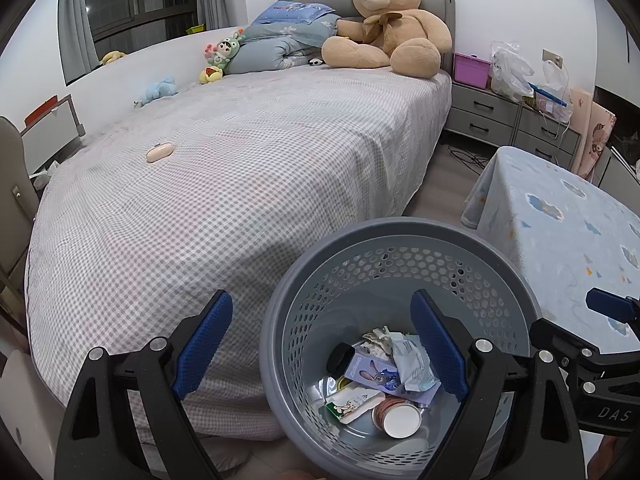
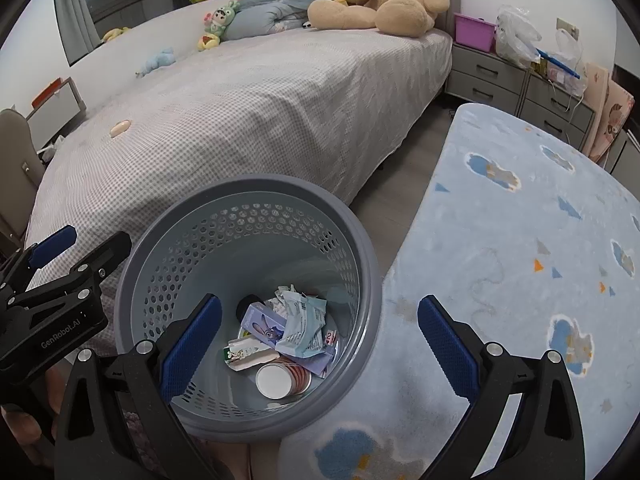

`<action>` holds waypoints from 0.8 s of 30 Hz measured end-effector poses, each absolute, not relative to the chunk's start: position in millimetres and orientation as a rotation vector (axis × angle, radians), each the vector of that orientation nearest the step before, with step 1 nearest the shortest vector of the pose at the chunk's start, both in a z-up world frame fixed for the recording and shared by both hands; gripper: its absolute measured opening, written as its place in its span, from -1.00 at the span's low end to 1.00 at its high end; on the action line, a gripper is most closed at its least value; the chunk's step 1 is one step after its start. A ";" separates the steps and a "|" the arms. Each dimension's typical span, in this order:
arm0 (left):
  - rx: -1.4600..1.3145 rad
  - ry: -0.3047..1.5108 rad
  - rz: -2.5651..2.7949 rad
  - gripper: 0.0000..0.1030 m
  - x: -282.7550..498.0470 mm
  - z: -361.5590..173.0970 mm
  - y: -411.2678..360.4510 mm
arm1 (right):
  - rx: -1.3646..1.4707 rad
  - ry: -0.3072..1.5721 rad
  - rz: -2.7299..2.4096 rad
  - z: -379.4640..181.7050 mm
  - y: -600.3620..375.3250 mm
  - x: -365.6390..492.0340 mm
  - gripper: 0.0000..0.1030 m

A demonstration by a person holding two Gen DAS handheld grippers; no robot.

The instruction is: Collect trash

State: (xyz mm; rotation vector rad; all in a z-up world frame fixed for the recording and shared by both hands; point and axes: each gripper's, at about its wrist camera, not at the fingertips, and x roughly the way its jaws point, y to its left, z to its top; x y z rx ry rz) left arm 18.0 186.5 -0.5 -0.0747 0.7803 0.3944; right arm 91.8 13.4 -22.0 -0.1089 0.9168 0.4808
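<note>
On the floor between the bed [image 1: 240, 184] and a cloth-covered table [image 2: 520, 240], the grey perforated bin [image 1: 400, 240] stands upright, touching the bed's hanging sheet. Its bottom holds crumpled wrappers [image 2: 300, 316], a purple cartoon box [image 1: 372, 372] and a paper cup [image 2: 280, 380] on its side. Above it, the left gripper [image 1: 320, 348] and right gripper [image 2: 320, 348] hover with jaws spread wide, both empty.

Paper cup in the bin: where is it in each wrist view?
Left wrist: paper cup at lower centre, on the basket floor.
Right wrist: same cup lower centre-left, below the purple carton.
Shared landmark: grey perforated basket.
</note>
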 end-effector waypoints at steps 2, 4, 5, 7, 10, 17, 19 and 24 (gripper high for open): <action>-0.073 0.780 0.394 0.68 18.3 -0.5 186.2 | -0.110 0.917 0.482 -22.0 13.5 91.8 0.88; -0.071 0.781 0.394 0.68 18.4 -0.5 185.8 | -0.112 0.916 0.482 -21.9 13.5 91.5 0.88; -0.070 0.781 0.393 0.68 18.7 -0.3 185.6 | -0.114 0.915 0.482 -21.7 13.6 91.3 0.88; -0.071 0.781 0.393 0.68 19.0 0.0 185.1 | -0.116 0.913 0.484 -21.3 13.7 91.1 0.88; -0.069 0.781 0.394 0.68 19.0 -0.1 184.8 | -0.118 0.913 0.486 -20.9 14.5 90.4 0.88; -0.067 0.781 0.392 0.68 19.7 -0.2 183.7 | -0.122 0.910 0.486 -21.1 15.2 89.6 0.88; -0.069 0.782 0.391 0.68 19.6 -0.1 183.6 | -0.125 0.908 0.487 -20.7 15.9 89.1 0.88; -0.068 0.781 0.391 0.68 19.5 0.0 183.1 | -0.133 0.906 0.489 -20.6 17.3 88.6 0.88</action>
